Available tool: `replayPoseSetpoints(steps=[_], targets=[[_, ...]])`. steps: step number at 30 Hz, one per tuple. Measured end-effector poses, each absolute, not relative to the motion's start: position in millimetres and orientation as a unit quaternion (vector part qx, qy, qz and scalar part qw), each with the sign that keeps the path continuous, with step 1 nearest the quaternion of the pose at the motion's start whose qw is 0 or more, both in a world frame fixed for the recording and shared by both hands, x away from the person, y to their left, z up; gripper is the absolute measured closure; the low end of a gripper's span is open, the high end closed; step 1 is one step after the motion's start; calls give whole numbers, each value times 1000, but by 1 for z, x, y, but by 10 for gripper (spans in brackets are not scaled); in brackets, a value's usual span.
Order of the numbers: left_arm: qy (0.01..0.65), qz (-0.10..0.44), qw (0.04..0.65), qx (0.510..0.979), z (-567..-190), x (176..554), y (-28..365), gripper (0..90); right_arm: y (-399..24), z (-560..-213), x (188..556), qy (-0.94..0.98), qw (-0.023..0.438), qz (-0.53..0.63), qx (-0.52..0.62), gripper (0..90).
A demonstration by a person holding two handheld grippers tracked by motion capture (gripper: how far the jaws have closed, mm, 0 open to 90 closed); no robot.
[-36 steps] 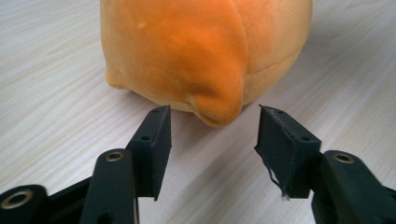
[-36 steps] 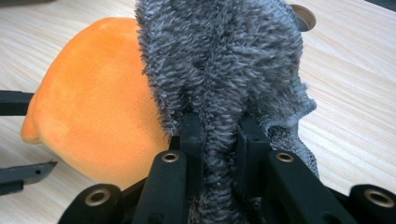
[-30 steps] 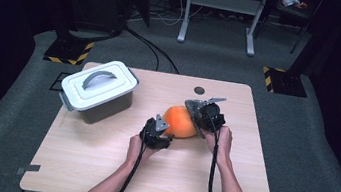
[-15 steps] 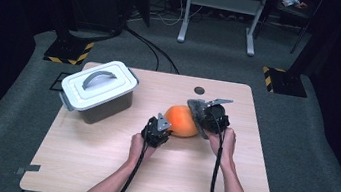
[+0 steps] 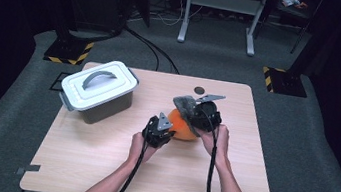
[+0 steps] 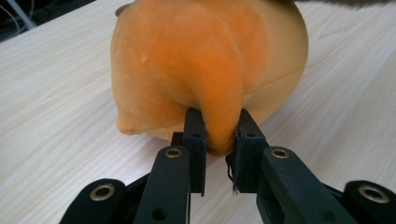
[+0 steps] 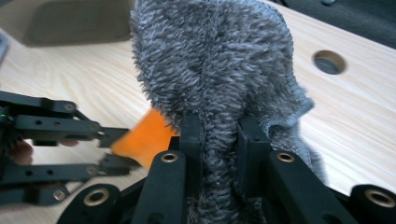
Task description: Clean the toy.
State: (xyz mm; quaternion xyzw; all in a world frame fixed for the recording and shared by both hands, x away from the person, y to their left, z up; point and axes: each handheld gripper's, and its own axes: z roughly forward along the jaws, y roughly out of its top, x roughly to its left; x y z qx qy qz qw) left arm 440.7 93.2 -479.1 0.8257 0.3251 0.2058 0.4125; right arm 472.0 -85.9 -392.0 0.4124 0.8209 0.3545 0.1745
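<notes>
Two tools meet near the middle of the tabletop (image 5: 98, 166) in the high view, a little toward its far right corner. The left tool (image 5: 170, 126) comes in from the near edge and bites the near left side of an orange plush toy (image 5: 183, 128) that lies on the wood. The right tool (image 5: 187, 109) sits just beyond, over the toy's far side, and holds a grey fuzzy cloth (image 5: 184, 102) that drapes on top of the orange plush. A grey lidded box (image 5: 99, 91) stands well apart toward the far left corner, lid on, handle up. A small dark round hole (image 5: 199, 90) shows near the far edge.

In the left gripper view, the left tool (image 6: 218, 128) has just been closing and now pinches a fold of the orange plush toy (image 6: 210, 60) between its jaws, narrow, with the fabric bunched in the gap. The toy rests on the tabletop (image 6: 56, 116).

In the right gripper view, the right tool (image 7: 219, 128) stands narrow too, clamped on a thick gather of the grey fuzzy cloth (image 7: 215, 60), which rises above the jaws. A wedge of the orange plush toy (image 7: 144, 135) pokes out beneath the cloth, and the left tool (image 7: 109, 149) grips its tip from the side. The dark round hole (image 7: 329, 62) lies beyond.
</notes>
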Motion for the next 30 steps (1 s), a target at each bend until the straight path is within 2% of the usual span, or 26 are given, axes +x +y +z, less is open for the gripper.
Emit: replayPoseSetpoints(steps=[6,8,11,16,30], targets=[[334,195,414,824,-483,442,95,782,-76,-401,475,827,177,339,412,755],[340,194,416,821,-484,442,94,782,-74,-403,475,830,199,325,406,756],[342,191,415,821,-485,442,96,782,-74,-406,475,829,205,318,412,757],[343,191,415,821,-487,442,97,781,-84,-408,477,821,195,329,424,757],[347,186,418,819,-488,442,97,781,-130,-431,485,799,201,304,478,757]])
